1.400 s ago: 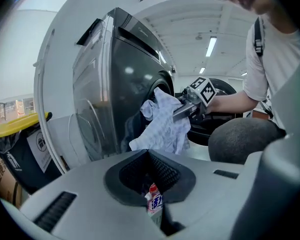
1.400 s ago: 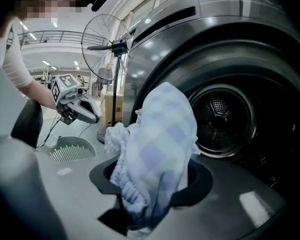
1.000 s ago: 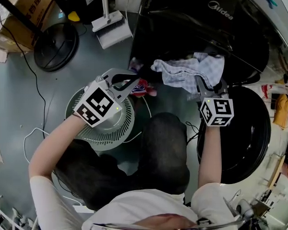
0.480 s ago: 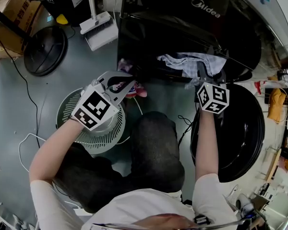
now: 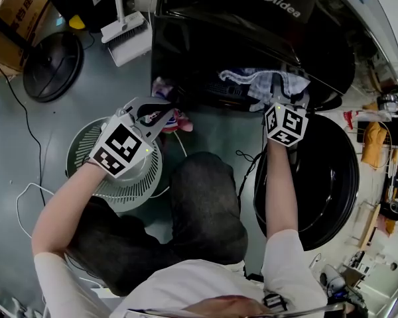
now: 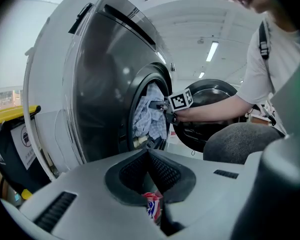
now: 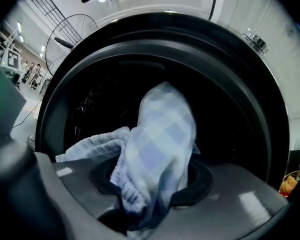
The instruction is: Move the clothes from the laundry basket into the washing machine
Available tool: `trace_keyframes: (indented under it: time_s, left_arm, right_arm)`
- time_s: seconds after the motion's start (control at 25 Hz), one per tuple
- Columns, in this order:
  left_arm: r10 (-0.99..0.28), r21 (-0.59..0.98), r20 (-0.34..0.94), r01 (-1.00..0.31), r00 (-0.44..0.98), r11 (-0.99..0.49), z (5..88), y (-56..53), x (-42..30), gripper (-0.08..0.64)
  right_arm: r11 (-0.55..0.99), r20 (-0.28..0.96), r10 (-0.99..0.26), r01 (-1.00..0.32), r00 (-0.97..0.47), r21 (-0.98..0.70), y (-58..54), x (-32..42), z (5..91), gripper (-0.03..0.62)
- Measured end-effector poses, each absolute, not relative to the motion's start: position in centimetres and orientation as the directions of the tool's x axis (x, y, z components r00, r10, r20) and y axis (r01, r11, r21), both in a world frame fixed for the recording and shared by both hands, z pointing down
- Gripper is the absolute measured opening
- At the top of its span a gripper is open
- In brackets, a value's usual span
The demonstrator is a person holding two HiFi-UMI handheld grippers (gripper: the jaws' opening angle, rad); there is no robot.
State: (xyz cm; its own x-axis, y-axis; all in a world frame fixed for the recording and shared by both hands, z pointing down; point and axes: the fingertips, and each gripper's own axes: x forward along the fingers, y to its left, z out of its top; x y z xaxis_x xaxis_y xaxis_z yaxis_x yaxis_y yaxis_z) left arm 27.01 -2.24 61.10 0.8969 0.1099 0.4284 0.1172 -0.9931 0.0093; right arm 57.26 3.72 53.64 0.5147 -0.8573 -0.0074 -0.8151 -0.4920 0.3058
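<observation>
Blue-and-white checked cloth (image 7: 160, 149), crumpled, sits at the washing machine (image 5: 205, 38) drum mouth. It is pinched in the right gripper (image 5: 280, 98), forearm stretched forward. Red-white-blue garment (image 6: 152, 206) is pinched in the left gripper (image 5: 160, 111) beside the white round basket (image 5: 93, 177), elbow bent. Count: two garments, two grippers.

Grey floor (image 5: 53, 131), head view. Upper left: cardboard box (image 5: 6, 32), black disc (image 5: 50, 65), and to its right a white brush head (image 5: 127, 42). Left of centre: white slotted basket (image 5: 136, 187). Black cable (image 5: 23, 121) and white cable (image 5: 26, 197) trail along the left edge. Washer (image 5: 239, 38) stands upper right.
</observation>
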Motion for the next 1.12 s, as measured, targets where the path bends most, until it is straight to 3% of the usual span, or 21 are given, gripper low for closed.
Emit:
trace_keyframes:
  time_s: [0.52, 1.12]
  left_arm:
    - [0.123, 0.069, 0.443, 0.103, 0.888, -0.992, 62.5, -0.8, 27.6, 0.005]
    - [0.109, 0.071, 0.403, 0.087, 0.909, -0.994, 61.7, -1.4, 29.6, 0.006]
  right_arm:
    - [-0.49, -0.081, -0.846, -0.709, 0.527, 0.508, 1.5, 58.2, 53.7, 0.225]
    - [-0.525, -0.156, -0.821, -0.618, 0.549, 0.586, 0.1, 60.2, 53.3, 0.235]
